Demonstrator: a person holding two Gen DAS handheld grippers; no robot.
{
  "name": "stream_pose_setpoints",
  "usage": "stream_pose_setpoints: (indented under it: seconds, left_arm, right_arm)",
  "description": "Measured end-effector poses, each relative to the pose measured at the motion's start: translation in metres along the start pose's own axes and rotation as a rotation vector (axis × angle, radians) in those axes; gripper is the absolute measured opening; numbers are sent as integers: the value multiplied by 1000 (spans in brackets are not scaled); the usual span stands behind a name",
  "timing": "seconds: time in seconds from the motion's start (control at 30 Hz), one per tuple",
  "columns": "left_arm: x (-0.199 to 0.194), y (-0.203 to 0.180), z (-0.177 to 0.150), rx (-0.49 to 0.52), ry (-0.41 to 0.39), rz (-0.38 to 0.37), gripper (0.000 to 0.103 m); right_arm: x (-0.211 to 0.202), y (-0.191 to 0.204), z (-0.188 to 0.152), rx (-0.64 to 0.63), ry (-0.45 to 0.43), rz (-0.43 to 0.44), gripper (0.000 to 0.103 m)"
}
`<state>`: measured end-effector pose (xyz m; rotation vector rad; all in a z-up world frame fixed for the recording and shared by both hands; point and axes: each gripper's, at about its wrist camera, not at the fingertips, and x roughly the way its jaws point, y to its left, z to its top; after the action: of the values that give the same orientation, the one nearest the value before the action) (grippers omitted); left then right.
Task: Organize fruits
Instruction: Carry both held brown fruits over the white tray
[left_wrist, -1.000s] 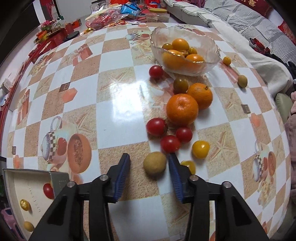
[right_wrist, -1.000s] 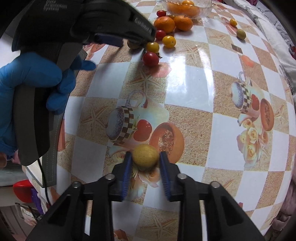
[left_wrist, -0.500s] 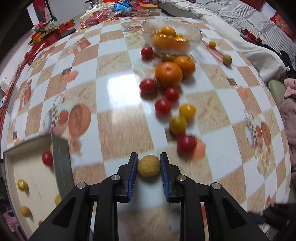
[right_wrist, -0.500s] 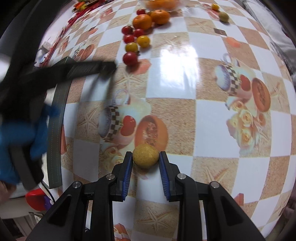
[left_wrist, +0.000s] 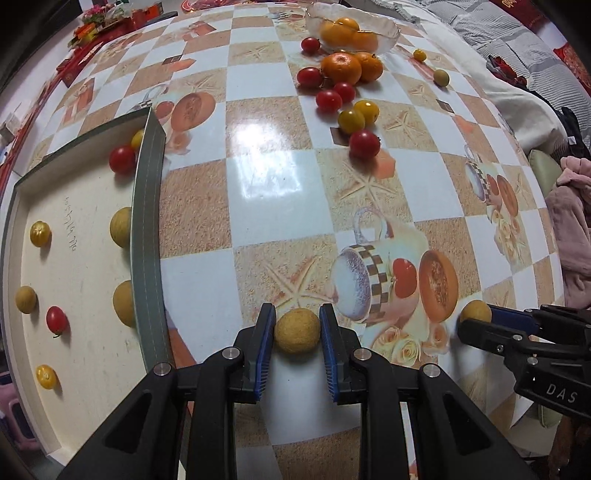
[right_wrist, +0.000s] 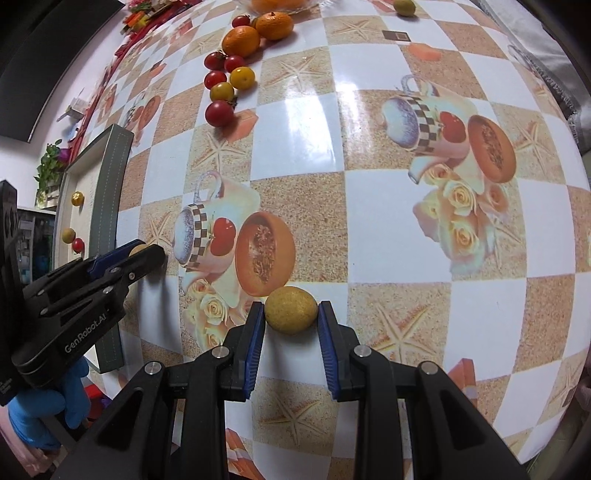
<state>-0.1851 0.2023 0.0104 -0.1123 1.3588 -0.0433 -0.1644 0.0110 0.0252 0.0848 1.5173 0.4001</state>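
Checkered oilcloth table (left_wrist: 266, 177), glossy, printed with cups and starfish. My landmark is the shallow box (left_wrist: 146, 229) at the table's left edge.

Nearest: my left gripper (left_wrist: 297, 328) is pinched on a tan longan (left_wrist: 297, 330), held just above the cloth, a little right of the box wall. My right gripper (right_wrist: 291, 314) is clamped on a second longan (right_wrist: 291, 309), farther right of the box. Both pairs of tongs narrow, each full.

Inside the box: two red cherry tomatoes (left_wrist: 122, 158), several yellow ones (left_wrist: 40, 233), and a few longans along the right wall (left_wrist: 122, 227). So sorting is partly done, I judge.

Beyond the box, toward the far side: loose tomatoes in a string, red (left_wrist: 364, 144) and yellow (left_wrist: 351, 120), then two tangerines (left_wrist: 340, 67) side by side. Farthest, a glass bowl (left_wrist: 388, 31) already holding tangerines, with two small fruits (left_wrist: 441, 77) lying to its right.

Left to do, by my reckoning: drop these two longans in the box, clear the loose tomatoes, bowl the two tangerines.
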Motion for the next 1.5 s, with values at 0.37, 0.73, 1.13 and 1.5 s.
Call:
stream_pose_setpoints:
  seconds: [0.37, 0.73, 1.13, 1.5]
  left_arm:
    - [1, 4, 2, -15, 11, -9, 26]
    - [-15, 11, 0, -53, -6, -32, 26]
    - [-73, 44, -5, -119, -125, -31, 26]
    - [-100, 110, -39, -245, -160, 55, 26]
  right_arm:
    - [5, 4, 2, -7, 35, -33, 31]
    - [-6, 27, 16, -46, 16, -43, 32]
    - [-38, 78, 49, -155, -54, -7, 32]
    - [-40, 148, 66, -323, -49, 32, 32]
